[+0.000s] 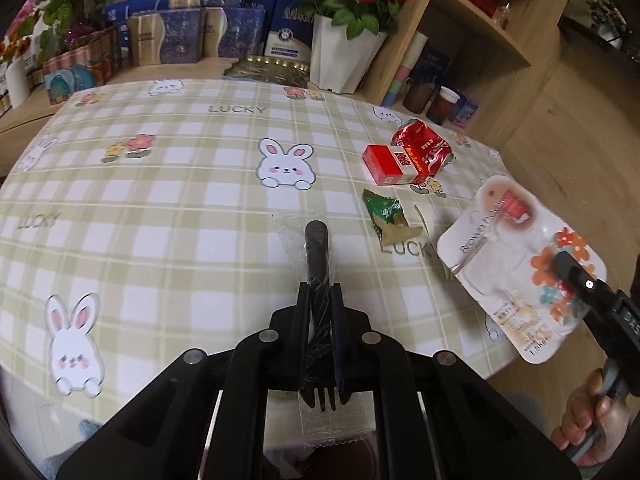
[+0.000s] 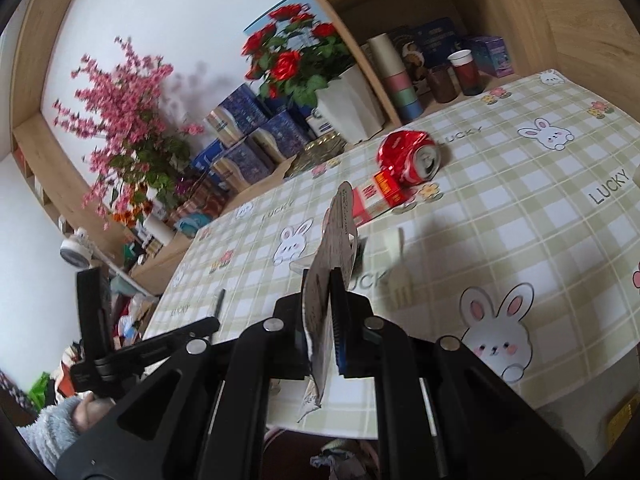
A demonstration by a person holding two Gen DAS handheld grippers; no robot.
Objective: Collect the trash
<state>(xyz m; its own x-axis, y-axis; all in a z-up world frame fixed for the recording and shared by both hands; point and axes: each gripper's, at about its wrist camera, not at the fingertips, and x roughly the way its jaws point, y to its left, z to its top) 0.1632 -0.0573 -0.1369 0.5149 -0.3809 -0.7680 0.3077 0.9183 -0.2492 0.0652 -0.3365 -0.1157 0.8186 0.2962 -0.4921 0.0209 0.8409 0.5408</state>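
My left gripper [image 1: 320, 294] is shut on a black plastic fork [image 1: 316, 248] in a clear wrapper, lifted over the checked tablecloth [image 1: 180, 200]; the tines point back toward the camera. To the right, my right gripper [image 1: 566, 264] is shut on a flat white packet [image 1: 508, 256] with orange flowers, held above the table's edge. In the right wrist view the packet [image 2: 338, 236] stands edge-on between the shut jaws of the right gripper [image 2: 326, 280], and the left gripper [image 2: 210, 324] shows at lower left. On the cloth lie a crushed red can [image 1: 428, 144], a red box [image 1: 384, 166] and a green wrapper [image 1: 384, 210].
A white vase of red roses [image 1: 344, 56], blue gift boxes [image 1: 180, 36] and a gold tray [image 1: 268, 70] line the table's far edge. A wooden shelf [image 1: 472, 40] with cups stands at the right. A small white scrap [image 1: 424, 216] lies near the green wrapper. A hand [image 1: 588, 420] grips the right handle.
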